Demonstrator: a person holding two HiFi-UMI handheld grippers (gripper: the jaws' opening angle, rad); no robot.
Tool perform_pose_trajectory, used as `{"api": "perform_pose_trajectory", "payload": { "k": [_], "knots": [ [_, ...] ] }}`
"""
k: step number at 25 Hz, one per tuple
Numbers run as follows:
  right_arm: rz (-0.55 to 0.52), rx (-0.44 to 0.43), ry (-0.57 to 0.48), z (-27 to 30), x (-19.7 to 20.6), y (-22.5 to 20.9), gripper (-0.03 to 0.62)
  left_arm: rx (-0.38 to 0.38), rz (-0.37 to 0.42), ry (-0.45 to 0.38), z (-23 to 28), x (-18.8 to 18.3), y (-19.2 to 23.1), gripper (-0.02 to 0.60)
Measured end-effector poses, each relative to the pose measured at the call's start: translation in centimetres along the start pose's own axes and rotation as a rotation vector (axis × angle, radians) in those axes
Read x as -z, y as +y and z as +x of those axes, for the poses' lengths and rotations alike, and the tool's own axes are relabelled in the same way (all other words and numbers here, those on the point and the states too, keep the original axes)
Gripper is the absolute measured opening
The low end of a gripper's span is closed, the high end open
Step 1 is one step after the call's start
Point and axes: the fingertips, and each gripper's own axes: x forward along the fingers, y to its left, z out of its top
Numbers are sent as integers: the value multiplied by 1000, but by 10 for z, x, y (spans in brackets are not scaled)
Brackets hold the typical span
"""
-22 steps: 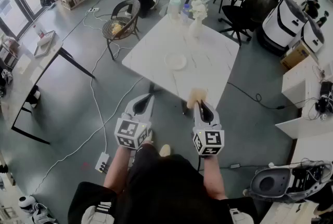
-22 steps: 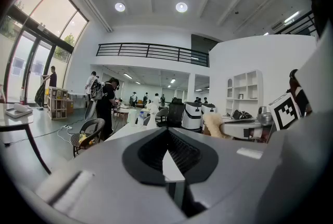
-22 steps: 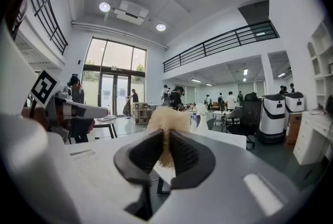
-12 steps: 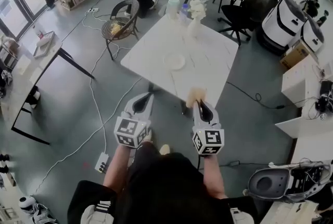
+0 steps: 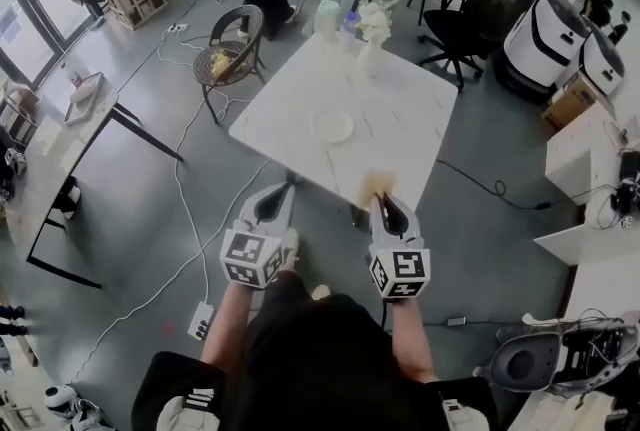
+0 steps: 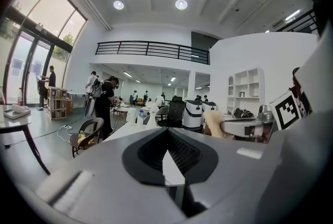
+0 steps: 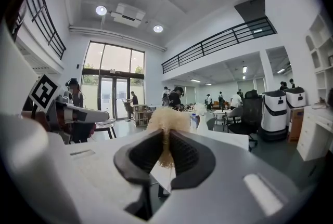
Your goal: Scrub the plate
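Observation:
A white plate (image 5: 331,126) lies on the white table (image 5: 410,109), well ahead of both grippers. My left gripper (image 5: 281,196) is held in the air short of the table's near edge, its jaws shut with nothing between them (image 6: 167,135). My right gripper (image 5: 381,197) hangs beside it, shut on a beige fibrous scrubber (image 5: 377,183). In the right gripper view the scrubber (image 7: 166,119) sticks up from between the pads (image 7: 179,153). Both point roughly level toward the table.
At the table's far end stand a vase of white flowers (image 5: 372,31) and a pale jug (image 5: 328,17). A wicker chair (image 5: 233,41) stands at the left and a black office chair (image 5: 460,31) at the right. Cables and a power strip (image 5: 200,320) lie on the floor.
The table and plate have shifted slightly down and left in the head view as the person steps. Both grippers keep their pose, and the scrubber stays gripped.

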Motion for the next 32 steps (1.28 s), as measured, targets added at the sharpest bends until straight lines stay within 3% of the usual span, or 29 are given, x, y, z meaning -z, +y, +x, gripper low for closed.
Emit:
{"api": "perform_pose_trajectory", "payload": {
  "k": [12,32],
  "knots": [
    [24,16,37,92,-6,-28,41,37,-23,46,91,-7,50,6],
    [25,127,84,233,-42,-41,41,196,-66,85,219,-36,148,6]
  ]
}}
